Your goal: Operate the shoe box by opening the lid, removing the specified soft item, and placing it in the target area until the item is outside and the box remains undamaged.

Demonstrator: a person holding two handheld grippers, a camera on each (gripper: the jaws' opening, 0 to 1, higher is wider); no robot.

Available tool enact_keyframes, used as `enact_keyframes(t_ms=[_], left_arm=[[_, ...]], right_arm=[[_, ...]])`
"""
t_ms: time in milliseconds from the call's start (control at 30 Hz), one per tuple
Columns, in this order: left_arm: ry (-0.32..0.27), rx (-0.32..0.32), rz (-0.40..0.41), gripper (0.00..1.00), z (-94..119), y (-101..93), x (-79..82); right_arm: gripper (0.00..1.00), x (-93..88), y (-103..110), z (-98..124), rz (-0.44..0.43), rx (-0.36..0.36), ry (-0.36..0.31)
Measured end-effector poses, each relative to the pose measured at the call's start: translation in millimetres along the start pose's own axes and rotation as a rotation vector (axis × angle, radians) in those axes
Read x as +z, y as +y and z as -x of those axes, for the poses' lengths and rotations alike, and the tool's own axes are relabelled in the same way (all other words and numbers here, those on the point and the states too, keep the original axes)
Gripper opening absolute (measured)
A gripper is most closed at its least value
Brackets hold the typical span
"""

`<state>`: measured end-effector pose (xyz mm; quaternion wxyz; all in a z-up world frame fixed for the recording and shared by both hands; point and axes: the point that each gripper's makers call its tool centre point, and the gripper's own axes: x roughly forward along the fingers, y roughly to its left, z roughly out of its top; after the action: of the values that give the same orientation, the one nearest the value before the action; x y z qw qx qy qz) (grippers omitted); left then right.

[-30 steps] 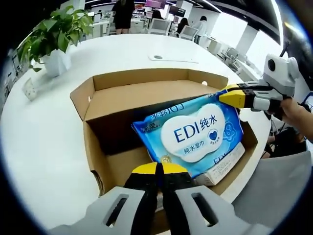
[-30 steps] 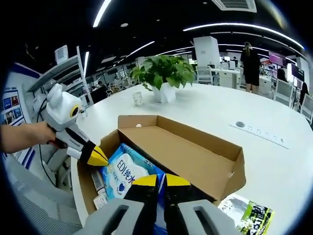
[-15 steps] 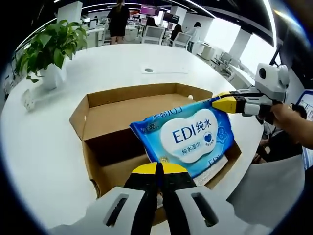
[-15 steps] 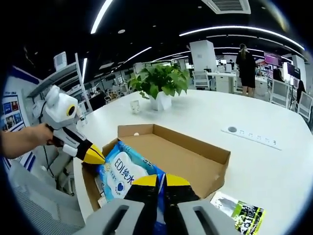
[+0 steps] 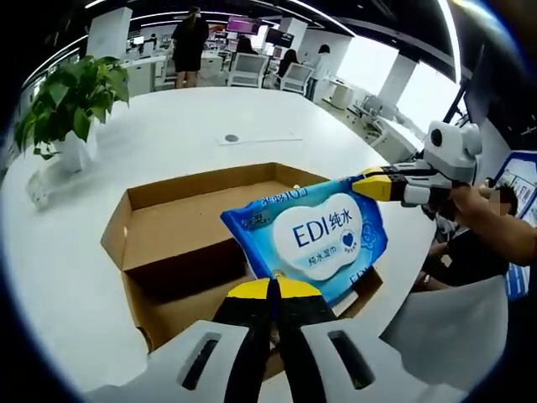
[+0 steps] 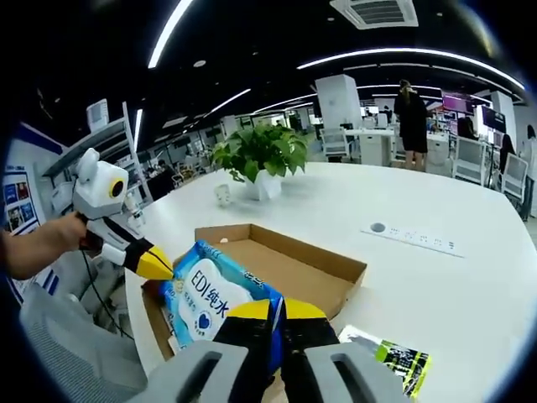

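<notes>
The big white desk (image 5: pixel 168 117) carries an open cardboard shoe box (image 5: pixel 168 227), its lid flap folded back flat, and above the box hangs the blue pack of wet wipes (image 5: pixel 315 239), held at 2 opposite ends. From where I stand it looks lifted clear of the box floor but not yet past the rim on the person's side.

The left tongs (image 5: pixel 270 290) are pressed together on the pack's near edge; the right tongs (image 6: pixel 270 309) pinch the far edge. In the left gripper view the right tongs come in from the right, yellow tips meeting the pack's upper corner.

To do this step well, I'd say both ends should rise together so the soft pack stays taut and doesn't sag onto the box wall; dragging it across the cardboard could tear a flap. Then carry it sideways to bare desk, perhaps near the green packet (image 6: pixel 390 357) lying beside the box, before letting go. A potted plant (image 6: pixel 260 155) stands well apart.
</notes>
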<state>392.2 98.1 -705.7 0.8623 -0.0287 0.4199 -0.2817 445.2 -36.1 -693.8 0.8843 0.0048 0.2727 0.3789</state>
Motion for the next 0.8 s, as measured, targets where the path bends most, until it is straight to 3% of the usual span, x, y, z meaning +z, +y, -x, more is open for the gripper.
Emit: enact_keyframes(t_ms=[800], left_arm=[[-0.027,-0.117,-0.013,0.00,-37.5,-71.6,43.8]], right_arm=[[0.00,1.5,-69.3,62.4,-0.054,-0.130,-0.024]])
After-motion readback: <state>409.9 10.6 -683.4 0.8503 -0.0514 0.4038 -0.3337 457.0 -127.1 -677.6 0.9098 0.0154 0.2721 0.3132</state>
